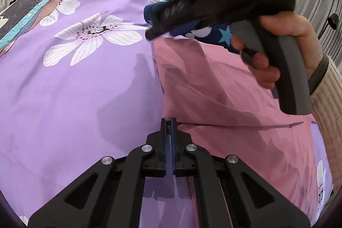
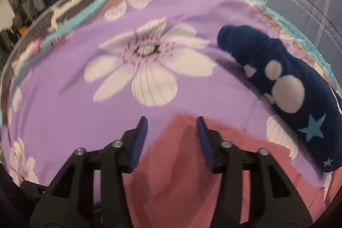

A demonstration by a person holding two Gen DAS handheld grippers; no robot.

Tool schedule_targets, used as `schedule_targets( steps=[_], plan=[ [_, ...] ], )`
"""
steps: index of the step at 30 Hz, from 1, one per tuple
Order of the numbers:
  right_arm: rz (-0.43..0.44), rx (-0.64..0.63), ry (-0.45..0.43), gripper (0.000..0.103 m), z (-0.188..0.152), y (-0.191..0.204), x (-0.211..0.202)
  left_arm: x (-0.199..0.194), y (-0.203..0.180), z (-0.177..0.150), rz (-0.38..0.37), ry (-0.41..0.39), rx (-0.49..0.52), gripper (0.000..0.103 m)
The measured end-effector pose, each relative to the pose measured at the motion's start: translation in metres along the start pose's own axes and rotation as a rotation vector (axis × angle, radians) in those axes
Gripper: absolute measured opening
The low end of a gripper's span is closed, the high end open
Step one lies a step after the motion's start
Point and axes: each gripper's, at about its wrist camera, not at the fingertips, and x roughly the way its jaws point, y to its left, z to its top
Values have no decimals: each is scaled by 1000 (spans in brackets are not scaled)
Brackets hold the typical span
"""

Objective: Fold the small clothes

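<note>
Pink garment [image 1: 213, 87] lies flat on the bed, on the purple flowered bedsheet [image 1: 74, 89], so that it can be folded against a smooth, soft surface. From the left wrist view it reaches from my near side up toward the navy sock [image 2: 284, 87], which lies beside its far edge, apart from the fold area.

My left gripper [image 1: 168, 121]: jaws clenched on the near left edge of the pink garment, where a crease line runs off to the right. Only a thin sliver of cloth shows between the pads. I judge this pinch is there to anchor or lift that corner for the fold.

My right gripper [image 2: 172, 121]: in its own view the jaws stand apart, one on each side of the far pink corner, pads not pressing on it. Nothing gripped. The picture is blurred, so how close the tips sit to the fabric I cannot tell.

My right hand [image 1: 284, 46] wraps the handle above the garment, pointing steeply down.

Judgement: early in the fold; both corners of one edge are being taken so the cloth moves evenly.

Risk: catching the bedsheet together with the thin garment.
</note>
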Motion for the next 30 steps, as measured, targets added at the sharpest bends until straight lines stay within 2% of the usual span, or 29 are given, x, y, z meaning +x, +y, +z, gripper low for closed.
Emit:
schedule_targets(
  steps=[1, 2, 4, 6, 8, 11, 12, 15, 19, 22, 23, 24, 25, 26, 28, 30],
  plan=[
    [-32, -12, 27, 0, 0, 5, 10, 0, 1, 0, -4, 1, -4, 3],
    [-61, 0, 28, 0, 1, 6, 16, 1, 2, 0, -9, 3, -9, 3],
    [-72, 25, -34, 0, 3, 7, 18, 1, 2, 0, -13, 3, -17, 3],
    [-37, 76, -65, 0, 6, 4, 23, 0, 2, -1, -9, 3, -17, 3],
    [-22, 70, -74, 0, 5, 5, 28, -1, 1, -1, -1, -1, -15, 3],
    [36, 121, -123, 0, -1, -12, 4, -1, 2, -1, -4, -1, -20, 3],
    [41, 133, -135, 4, -3, -19, -5, 0, 2, -1, -6, 1, -20, 4],
    [29, 126, -120, 41, -9, -37, -26, 1, 0, -1, 2, 6, -9, 4],
    [4, 87, -56, 40, -8, -34, -17, 0, -3, -2, 3, 7, -3, 5],
    [-2, 44, 4, 46, -9, -17, 8, 0, 3, -2, -24, 9, -28, 8],
    [-29, 17, 20, 41, -8, -10, 18, 0, 4, -2, -31, 9, -34, 8],
    [-60, 1, 18, 21, -9, -5, 23, 0, 6, -2, -38, 10, -40, 8],
    [-85, -8, -2, 7, -8, -3, 23, 1, 6, -2, -42, 10, -44, 8],
    [-84, 13, -22, 6, -5, -4, 21, 1, 6, -2, -43, 9, -45, 8],
    [-29, 58, -58, 5, 0, -9, 17, 1, 7, -1, -39, 8, -46, 7],
    [-38, 53, -78, 5, 3, -9, 20, 1, 7, -1, -30, 5, -45, 6]
  ],
)
